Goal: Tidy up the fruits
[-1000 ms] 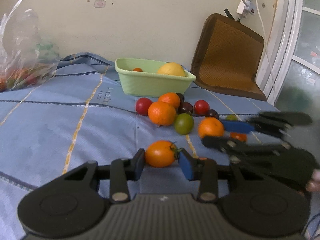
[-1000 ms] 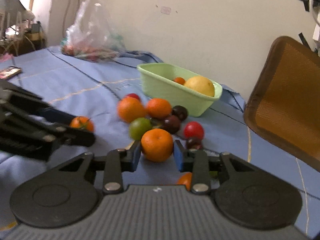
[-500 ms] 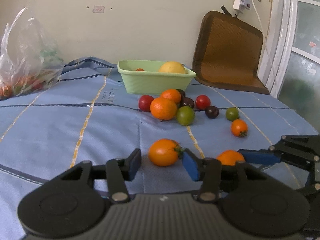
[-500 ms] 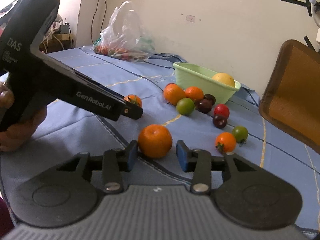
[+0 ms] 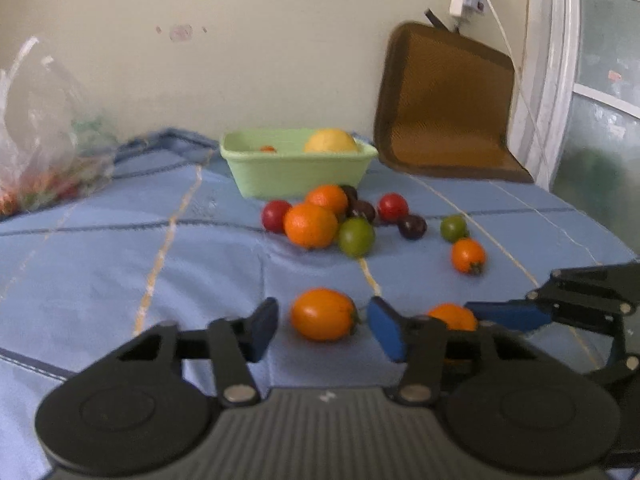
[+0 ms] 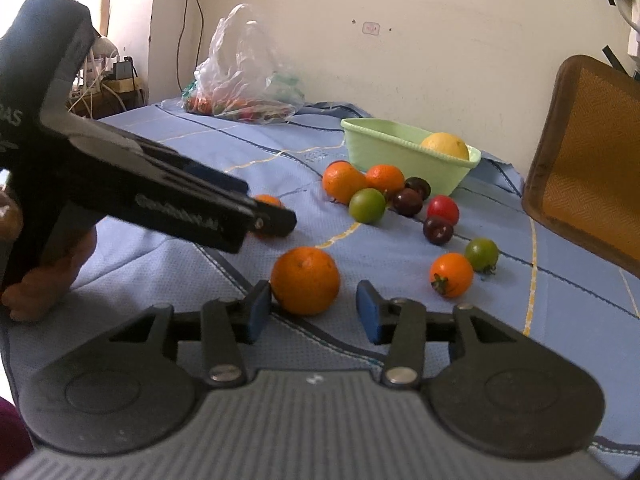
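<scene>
My left gripper (image 5: 322,330) is open, its blue pads either side of an orange tomato (image 5: 323,314) that lies on the blue cloth. My right gripper (image 6: 310,310) is open; an orange (image 6: 305,281) rests on the cloth between its pads, close to the left one. That orange also shows in the left wrist view (image 5: 454,316), partly hidden. A green basket (image 5: 298,168) at the back holds a yellow citrus (image 5: 330,142) and a small orange fruit. Oranges, red, dark and green tomatoes cluster (image 5: 332,220) in front of it.
A plastic bag of produce (image 6: 244,88) lies far left by the wall. A brown cushion (image 5: 444,108) leans on the wall at the right. A loose orange tomato (image 6: 451,275) and a green one (image 6: 482,255) lie right of the cluster.
Both grippers drew back from the pile and opened. The orange tomato and the orange, held a second ago, now rest on the cloth between the open pads.
</scene>
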{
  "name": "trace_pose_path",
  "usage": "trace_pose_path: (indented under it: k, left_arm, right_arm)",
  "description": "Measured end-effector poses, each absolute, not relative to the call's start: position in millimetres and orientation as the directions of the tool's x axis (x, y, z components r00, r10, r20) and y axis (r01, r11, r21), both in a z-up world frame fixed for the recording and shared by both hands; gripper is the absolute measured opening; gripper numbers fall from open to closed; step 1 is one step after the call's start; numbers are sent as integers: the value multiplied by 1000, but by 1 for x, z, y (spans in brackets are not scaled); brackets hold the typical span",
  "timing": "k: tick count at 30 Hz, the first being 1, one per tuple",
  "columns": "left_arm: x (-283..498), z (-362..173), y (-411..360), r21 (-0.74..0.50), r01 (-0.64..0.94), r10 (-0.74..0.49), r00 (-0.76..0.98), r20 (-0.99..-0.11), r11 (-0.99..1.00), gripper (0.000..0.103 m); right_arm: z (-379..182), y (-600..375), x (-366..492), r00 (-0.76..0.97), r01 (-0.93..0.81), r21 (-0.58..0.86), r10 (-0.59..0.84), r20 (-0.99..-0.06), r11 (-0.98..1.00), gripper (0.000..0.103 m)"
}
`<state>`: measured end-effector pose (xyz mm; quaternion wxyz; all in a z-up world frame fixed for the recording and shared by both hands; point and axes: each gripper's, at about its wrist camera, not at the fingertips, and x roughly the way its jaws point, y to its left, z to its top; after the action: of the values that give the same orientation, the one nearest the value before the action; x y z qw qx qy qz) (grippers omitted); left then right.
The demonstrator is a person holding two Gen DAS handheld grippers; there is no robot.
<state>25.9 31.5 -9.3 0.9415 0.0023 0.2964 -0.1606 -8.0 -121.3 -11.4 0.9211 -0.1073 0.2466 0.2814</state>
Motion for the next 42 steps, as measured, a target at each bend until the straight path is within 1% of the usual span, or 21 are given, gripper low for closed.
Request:
trace_pose_path:
  k: [1, 2, 5, 8, 10, 14, 17, 19, 21, 26, 28, 31, 33, 34, 36, 38, 42]
  left_arm:
    - [26, -10, 32, -94, 308, -306, 769, -562, 947, 43]
    - [25, -10, 32, -94, 310, -308, 769, -561, 946, 43]
    - [23, -11, 37, -129, 318, -334, 762, -555, 939, 42]
    - [29, -7, 51, -257, 329, -417, 729, -543, 909, 42]
    - [37, 3, 58, -308, 332, -450, 724, -522, 891, 42]
    - [73, 40, 68, -332, 340, -466, 755, -461, 880, 43]
    - [114, 62, 68, -324, 326, -447, 776, -445, 888, 43]
    - [148, 66, 64, -288, 300, -406, 791, -459, 910, 43]
    - [177, 63, 61, -287, 285, -396, 778, -488, 914, 43]
    - [225, 43, 58, -276, 226, -348, 749, -564, 934, 43]
    - [234, 36, 58, -275, 215, -340, 740, -581, 937, 45]
    - [242, 33, 60, -267, 197, -322, 739, -591, 943, 54]
    - [242, 33, 61, -285, 213, -345, 736, -582, 934, 62]
    - [240, 33, 61, -289, 217, -351, 736, -579, 932, 63]
    - [231, 38, 59, -278, 217, -342, 751, -565, 936, 63]
    - [217, 45, 62, -289, 233, -356, 777, -520, 929, 63]
    - [184, 50, 65, -361, 297, -438, 794, -421, 884, 63]
  right_arm:
    - [-11, -122, -8, 714, -579, -54, 474, -515, 813, 40]
    - [-11, -122, -9, 707, -589, -49, 485, -515, 806, 39]
    - [-11, -124, -8, 700, -594, -36, 494, -515, 804, 38]
    - [-9, -135, 3, 669, -593, 61, 533, -518, 803, 38]
    - [-3, -141, 15, 646, -591, 127, 561, -517, 797, 38]
    - [25, -146, 52, 636, -594, 190, 601, -484, 781, 38]
    - [44, -139, 94, 674, -582, 155, 580, -458, 798, 38]
    - [50, -132, 124, 703, -558, 129, 549, -452, 820, 38]
    - [50, -122, 157, 708, -539, 137, 535, -461, 831, 38]
    - [37, -97, 203, 705, -508, 115, 489, -514, 854, 38]
    - [31, -95, 216, 694, -495, 134, 483, -534, 859, 40]
    - [26, -99, 229, 680, -473, 173, 482, -552, 864, 39]
    - [29, -104, 224, 684, -469, 175, 482, -548, 865, 40]
    - [31, -106, 221, 690, -467, 167, 476, -545, 868, 40]
    - [36, -114, 211, 698, -461, 170, 474, -537, 871, 40]
    - [41, -127, 199, 714, -439, 180, 464, -525, 880, 40]
    - [45, -172, 150, 783, -334, 189, 383, -489, 923, 40]
